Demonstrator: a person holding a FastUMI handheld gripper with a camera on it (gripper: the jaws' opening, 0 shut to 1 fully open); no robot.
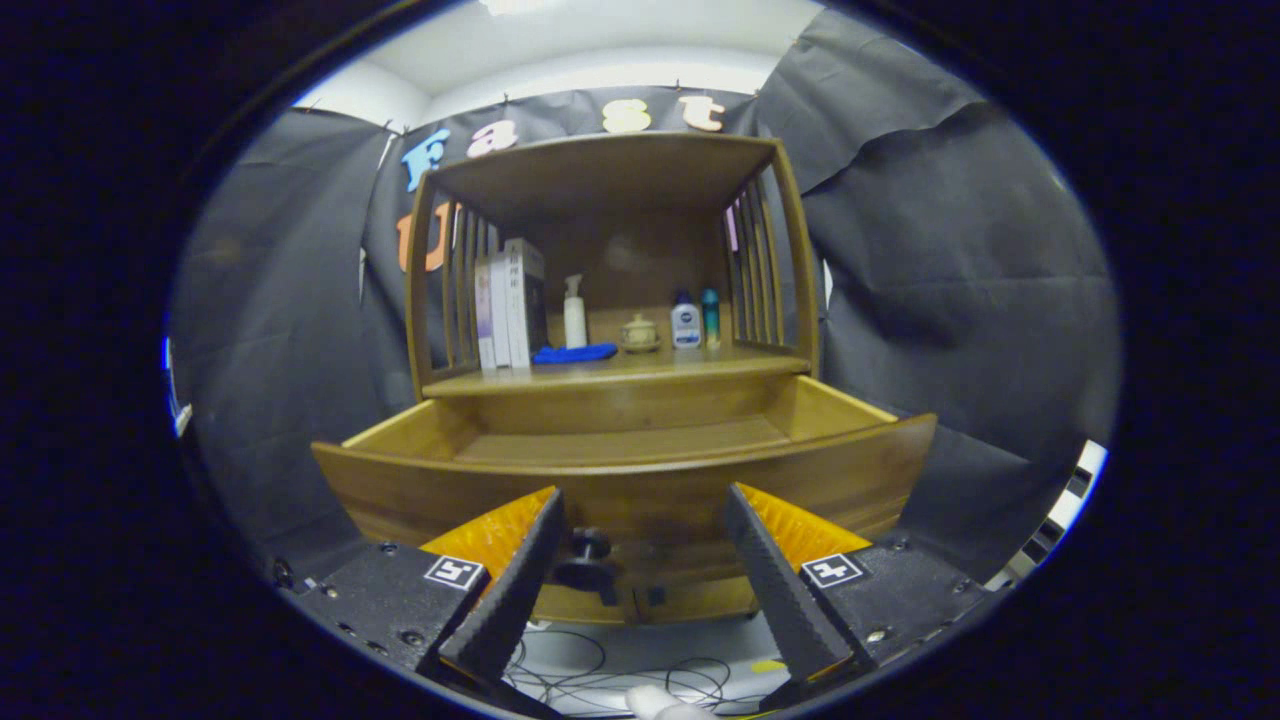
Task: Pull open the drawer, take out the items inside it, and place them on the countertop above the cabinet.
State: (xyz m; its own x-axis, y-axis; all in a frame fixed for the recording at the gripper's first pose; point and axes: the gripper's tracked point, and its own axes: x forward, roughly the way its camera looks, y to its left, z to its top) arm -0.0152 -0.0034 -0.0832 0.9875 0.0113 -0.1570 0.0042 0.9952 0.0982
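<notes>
The wooden cabinet's drawer (640, 480) stands pulled out toward me, and what I see of its floor is bare wood. Its dark knob (588, 548) sits on the drawer front between my fingers, closer to the left one. My gripper (645, 515) is open, its fingers apart on either side of the knob and touching nothing. On the countertop (620, 372) above lie a blue cloth (575, 353), a white pump bottle (575, 312), a small ceramic pot (639, 333), a white bottle (686, 325) and a teal bottle (710, 317).
Several upright books (510, 300) stand at the countertop's left, against the slatted side. A shelf top (600, 170) roofs the countertop. Loose cables (600, 675) lie on the white floor under the drawer. Black cloth walls surround the cabinet.
</notes>
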